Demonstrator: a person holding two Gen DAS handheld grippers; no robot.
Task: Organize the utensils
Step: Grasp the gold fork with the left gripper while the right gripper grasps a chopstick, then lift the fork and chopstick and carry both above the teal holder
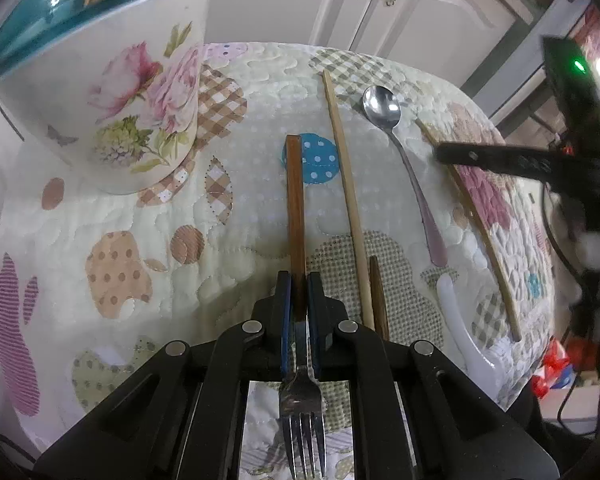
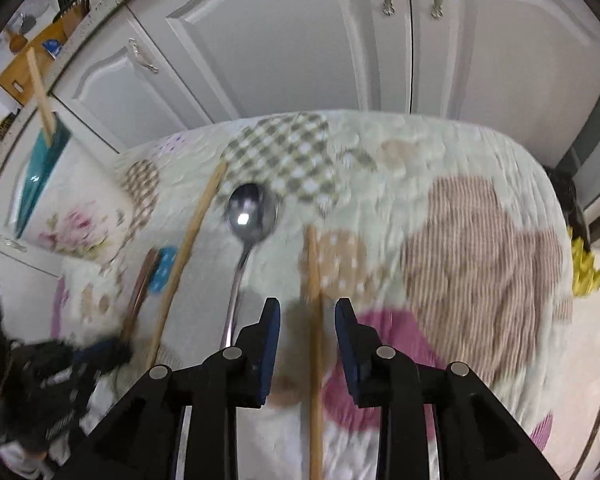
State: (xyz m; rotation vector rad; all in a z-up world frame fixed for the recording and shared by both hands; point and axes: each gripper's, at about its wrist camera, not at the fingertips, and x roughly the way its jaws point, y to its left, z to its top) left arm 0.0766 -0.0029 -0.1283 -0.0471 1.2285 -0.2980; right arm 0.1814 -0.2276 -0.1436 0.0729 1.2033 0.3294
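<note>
My left gripper point(image 1: 298, 280) is shut on the wood-handled fork point(image 1: 295, 200). The handle points away over the quilted cloth and the tines point(image 1: 302, 420) point back under the jaws. The floral utensil holder point(image 1: 112, 100) with a teal rim stands at the upper left, with sticks in it. My right gripper point(image 2: 307, 308) is open. A light wooden chopstick point(image 2: 314, 300) lies on the cloth between its jaws, with a gap on each side. A metal spoon point(image 2: 252, 212) and a second chopstick point(image 2: 188, 248) lie to its left.
A patchwork quilted cloth point(image 1: 120, 240) covers the small table, whose right edge drops off nearby. A white plastic utensil point(image 1: 460, 320) and a dark brown stick point(image 1: 378, 292) lie near the front. White cabinet doors point(image 2: 300, 40) stand close behind the table.
</note>
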